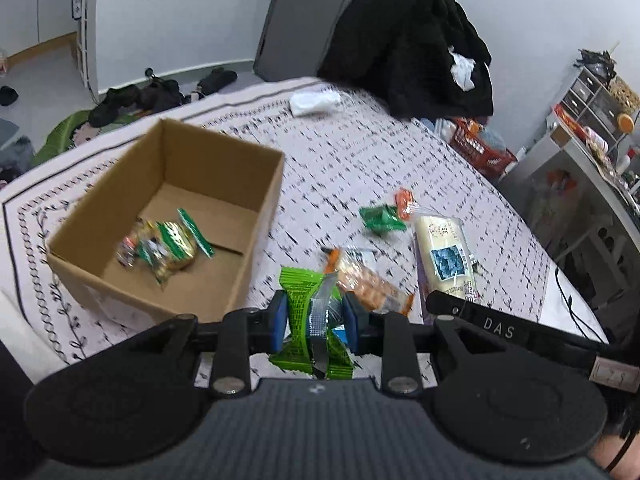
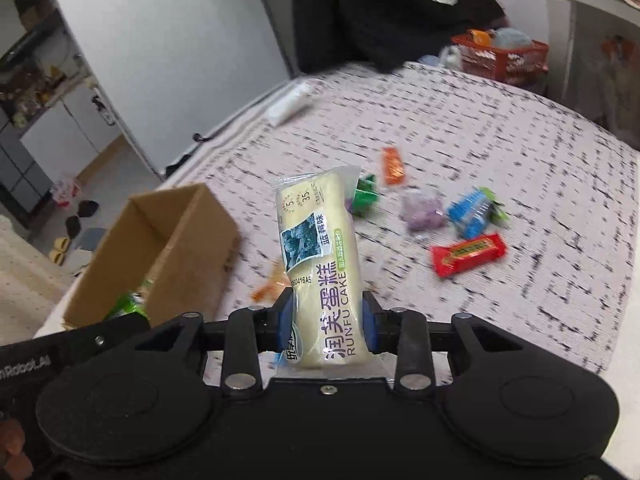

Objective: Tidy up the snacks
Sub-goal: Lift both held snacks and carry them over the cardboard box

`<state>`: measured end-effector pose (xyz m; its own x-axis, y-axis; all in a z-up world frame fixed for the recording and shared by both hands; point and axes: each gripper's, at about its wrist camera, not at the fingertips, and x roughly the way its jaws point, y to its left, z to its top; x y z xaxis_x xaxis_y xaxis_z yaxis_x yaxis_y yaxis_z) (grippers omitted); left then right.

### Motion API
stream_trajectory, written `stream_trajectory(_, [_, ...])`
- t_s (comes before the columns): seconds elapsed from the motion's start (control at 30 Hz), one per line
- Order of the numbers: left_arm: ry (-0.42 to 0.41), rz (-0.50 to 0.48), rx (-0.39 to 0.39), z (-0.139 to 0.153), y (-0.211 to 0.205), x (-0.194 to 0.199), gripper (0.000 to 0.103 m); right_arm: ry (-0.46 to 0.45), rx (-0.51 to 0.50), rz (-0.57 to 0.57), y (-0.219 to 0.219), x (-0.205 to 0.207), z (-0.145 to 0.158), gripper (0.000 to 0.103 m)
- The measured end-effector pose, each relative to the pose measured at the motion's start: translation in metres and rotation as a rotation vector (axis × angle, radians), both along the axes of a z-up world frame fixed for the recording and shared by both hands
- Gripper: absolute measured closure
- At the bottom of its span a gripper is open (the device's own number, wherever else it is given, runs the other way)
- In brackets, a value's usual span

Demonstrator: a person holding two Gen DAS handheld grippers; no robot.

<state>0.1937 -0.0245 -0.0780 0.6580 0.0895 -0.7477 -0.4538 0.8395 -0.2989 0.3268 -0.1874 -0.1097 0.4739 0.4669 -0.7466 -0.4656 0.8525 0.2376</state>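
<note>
The left hand-held gripper (image 1: 315,322), clamped across a green snack packet (image 1: 310,320), stood just right of the cardboard box (image 1: 224,168) on the table (image 1: 360,152). The right hand-held gripper (image 2: 328,322) pinched the lower end of a cake packet (image 2: 320,256), long axis pointing away, the box lying farther to its left; the left hand was judged nearer.

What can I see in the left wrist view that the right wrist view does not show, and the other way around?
Only the left wrist view shows the left gripper shut on a green snack packet, and the floor of the cardboard box with a few snacks in it.

Only the right wrist view shows the right gripper shut on the cake roll, plus a red bar, a blue packet and a purple snack on the patterned cloth.

Both show the box, the cloth, the cake roll, a small green packet and an orange one.
</note>
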Motion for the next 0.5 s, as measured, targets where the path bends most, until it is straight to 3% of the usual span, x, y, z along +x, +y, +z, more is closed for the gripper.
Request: stream_trajectory(0.5, [-0.048,0.080,0.031,0.034,0.054,-0.011,0.075,-0.062,0.073,0.038,0.048,-0.022,0.030,0.070])
